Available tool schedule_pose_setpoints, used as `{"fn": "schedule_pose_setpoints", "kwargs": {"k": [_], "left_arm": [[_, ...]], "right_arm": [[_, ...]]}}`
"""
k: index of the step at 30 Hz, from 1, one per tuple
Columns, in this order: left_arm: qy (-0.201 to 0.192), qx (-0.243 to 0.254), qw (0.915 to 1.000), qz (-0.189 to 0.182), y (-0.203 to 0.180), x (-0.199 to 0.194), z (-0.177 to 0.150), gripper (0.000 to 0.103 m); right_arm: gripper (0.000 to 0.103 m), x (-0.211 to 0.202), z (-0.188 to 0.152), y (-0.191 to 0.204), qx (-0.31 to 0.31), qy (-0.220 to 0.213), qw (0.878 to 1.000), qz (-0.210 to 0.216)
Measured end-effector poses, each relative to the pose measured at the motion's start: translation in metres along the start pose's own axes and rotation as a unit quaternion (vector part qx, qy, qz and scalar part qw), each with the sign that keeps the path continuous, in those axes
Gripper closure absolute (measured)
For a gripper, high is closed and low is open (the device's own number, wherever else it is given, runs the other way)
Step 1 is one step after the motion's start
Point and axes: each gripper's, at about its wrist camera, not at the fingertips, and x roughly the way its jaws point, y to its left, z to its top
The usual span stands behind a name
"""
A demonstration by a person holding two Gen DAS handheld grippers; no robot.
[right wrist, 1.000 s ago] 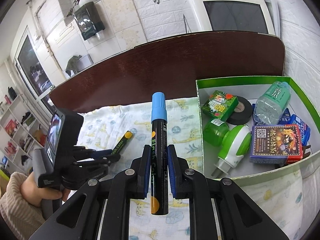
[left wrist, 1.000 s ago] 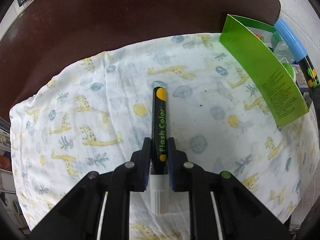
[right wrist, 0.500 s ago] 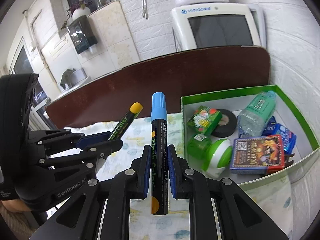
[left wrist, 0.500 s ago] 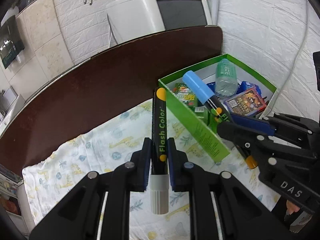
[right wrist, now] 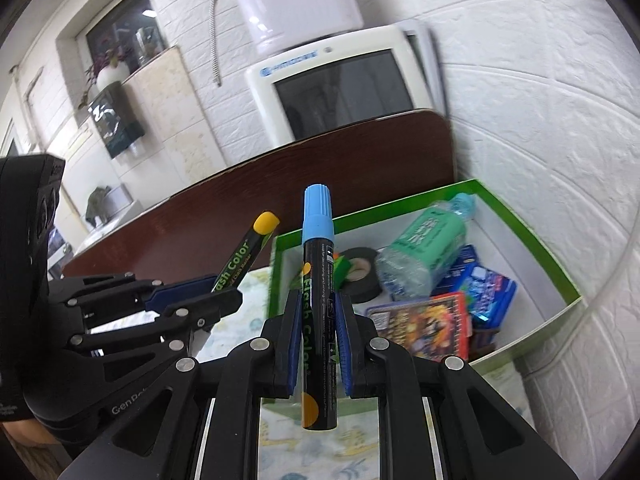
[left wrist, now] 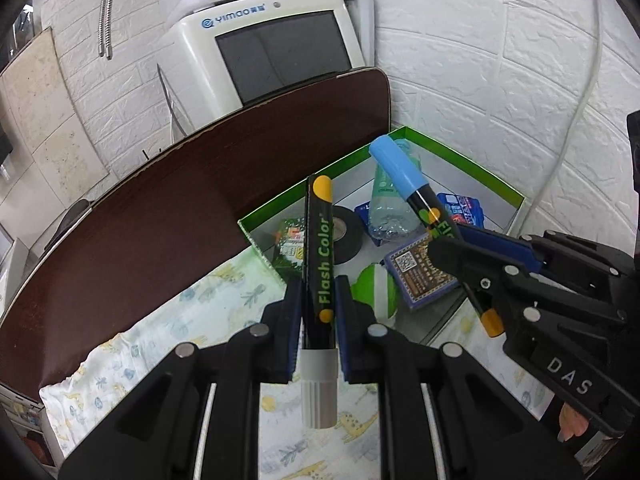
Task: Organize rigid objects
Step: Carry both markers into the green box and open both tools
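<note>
Both grippers, left gripper point(left wrist: 318, 312) clamping the yellow-capped marker point(left wrist: 319, 256) and right gripper point(right wrist: 318, 336) clamping the blue-capped marker point(right wrist: 318, 280), are pointing their pens lengthwise at the green box point(right wrist: 532, 236) ahead, the right nearer.

Marker point(left wrist: 319, 264): black barrel, yellow-green lettering, yellow end, grey cap.
Second marker point(right wrist: 318, 300): black barrel, light blue cap, orange dot.
Box point(left wrist: 476, 168): green rim, white inside.
Tape roll point(left wrist: 345, 236): black.
Bottle point(right wrist: 424, 252): green label.
Cloth point(left wrist: 160, 344): white, yellow giraffes, blue-grey leaves.
Table point(left wrist: 160, 216): dark brown.
Gripper pads point(right wrist: 294, 344): blue.
</note>
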Motion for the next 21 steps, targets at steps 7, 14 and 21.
{"fn": "schedule_pose_setpoints", "kwargs": {"k": [7,14,21], "left_arm": [[0.014,0.012,0.9997,-0.018,-0.025,0.03,0.027,0.089],[0.021,0.032,0.9988,-0.03,-0.051,0.051,0.045,0.089],[0.03,0.035,0.9985,-0.028,-0.058,0.067,0.053,0.089]], "right_arm": [[0.086,0.004,0.015,-0.056,0.071,-0.019,0.996,-0.054],[0.086,0.018,0.016,-0.09,0.114,-0.015,0.99,-0.079],[0.086,0.031,0.015,-0.1,0.126,-0.007,0.989,-0.082]]}}
